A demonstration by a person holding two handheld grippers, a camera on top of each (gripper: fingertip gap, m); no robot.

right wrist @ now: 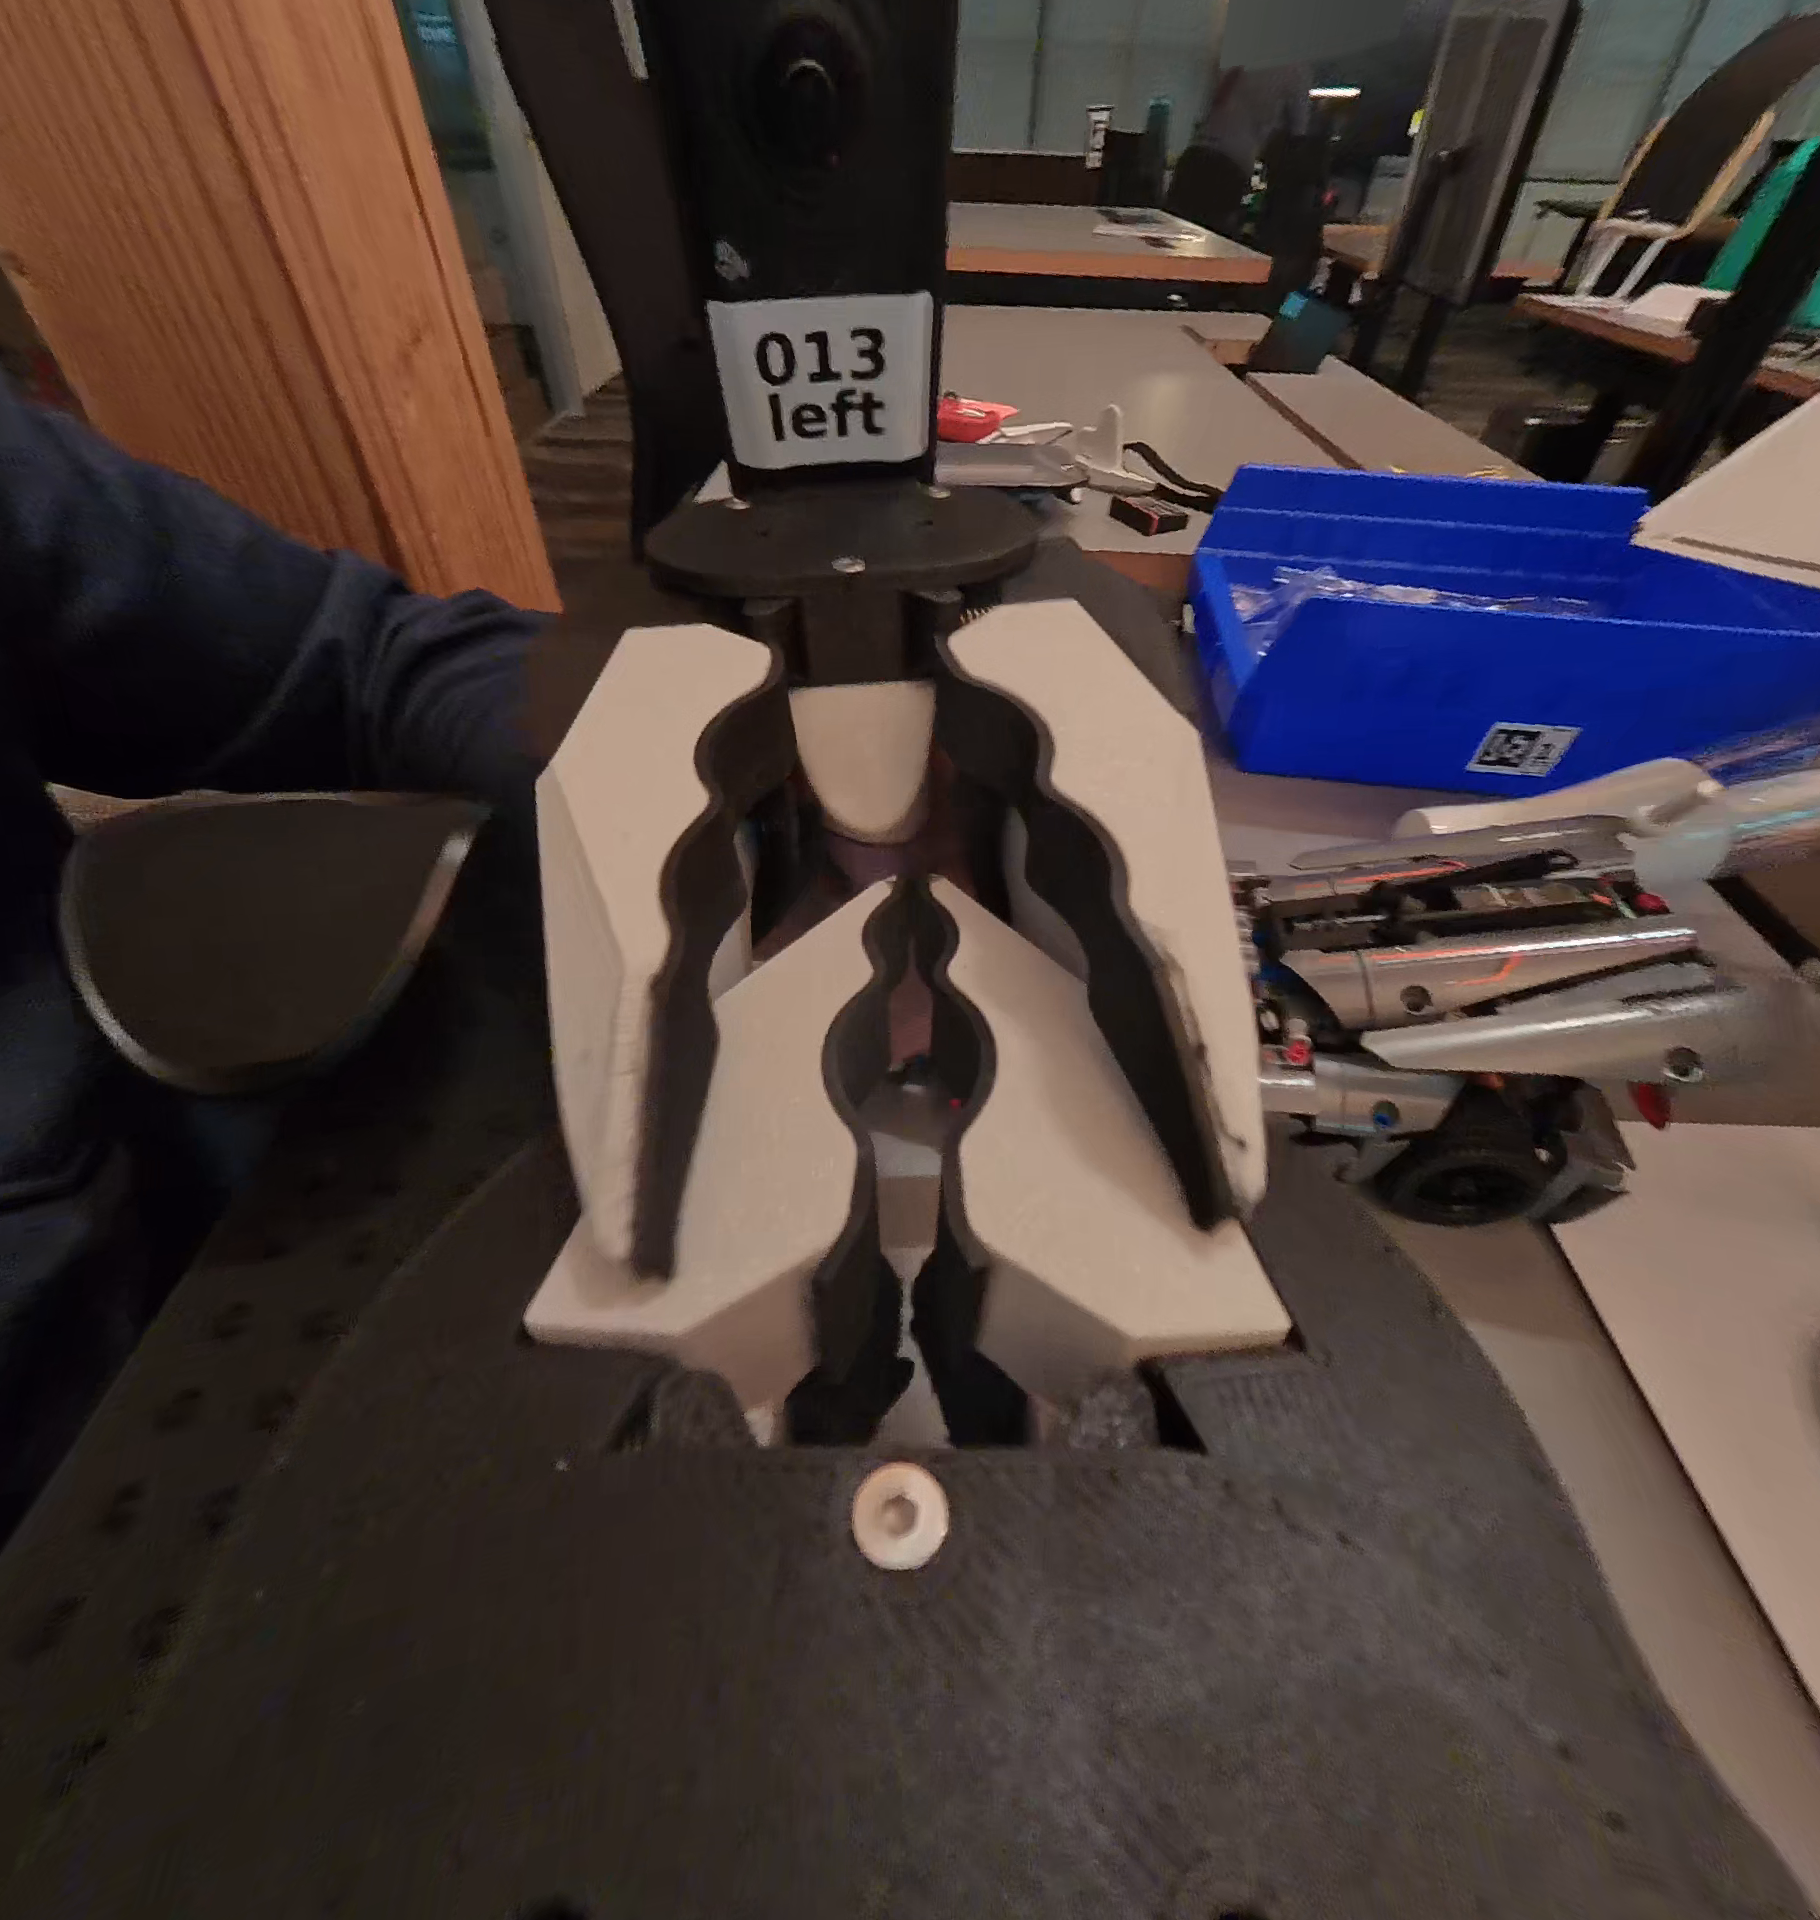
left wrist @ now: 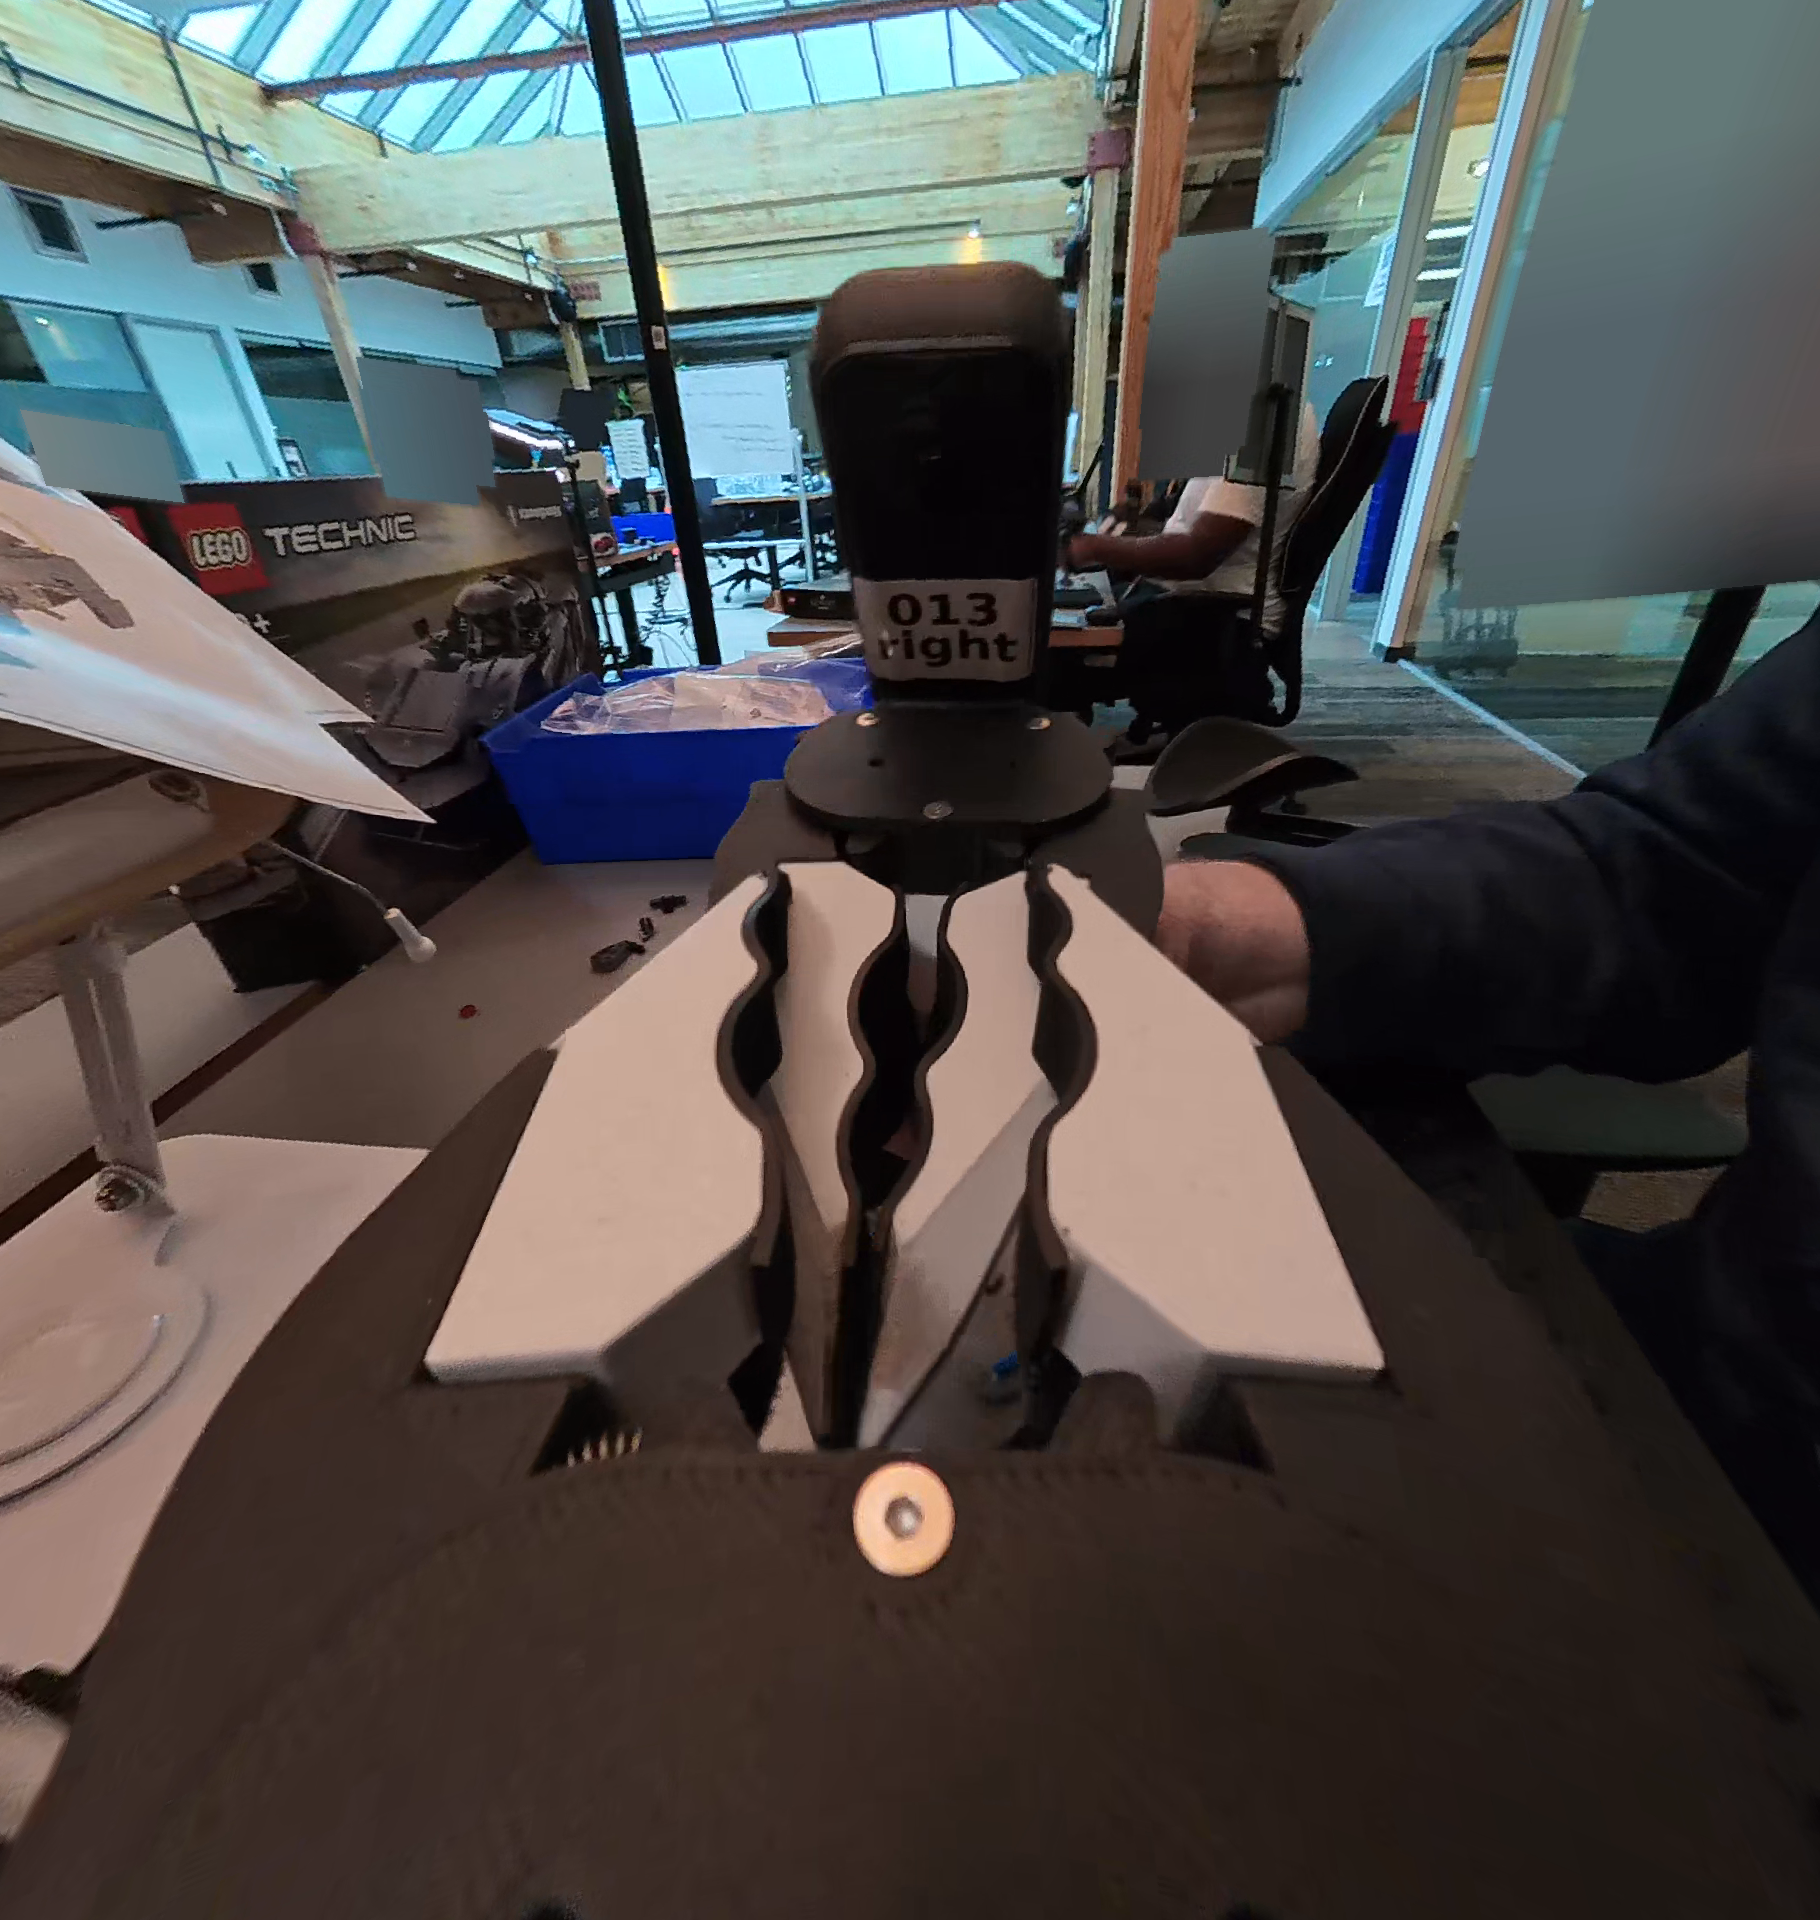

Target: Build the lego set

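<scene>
Here the left gripper [left wrist: 911, 904] and the right gripper [right wrist: 906, 894] meet nose to nose. The left one's jaws are spread wide and straddle the right one's, which are pressed together at the tips. Something small may sit in the hollow between them, but I cannot tell. The lego model [right wrist: 1457, 1018] lies off to the right in the right wrist view, clear of both pairs of jaws and just beside the left gripper's outer finger. It rests on the table [right wrist: 1664, 1351], its long axis running across the view. Either gripper would probably have to swing sideways to reach it. It is a partly built silver-grey vehicle with orange striping and a black wheel, in front of the blue bin [right wrist: 1508, 665].
</scene>
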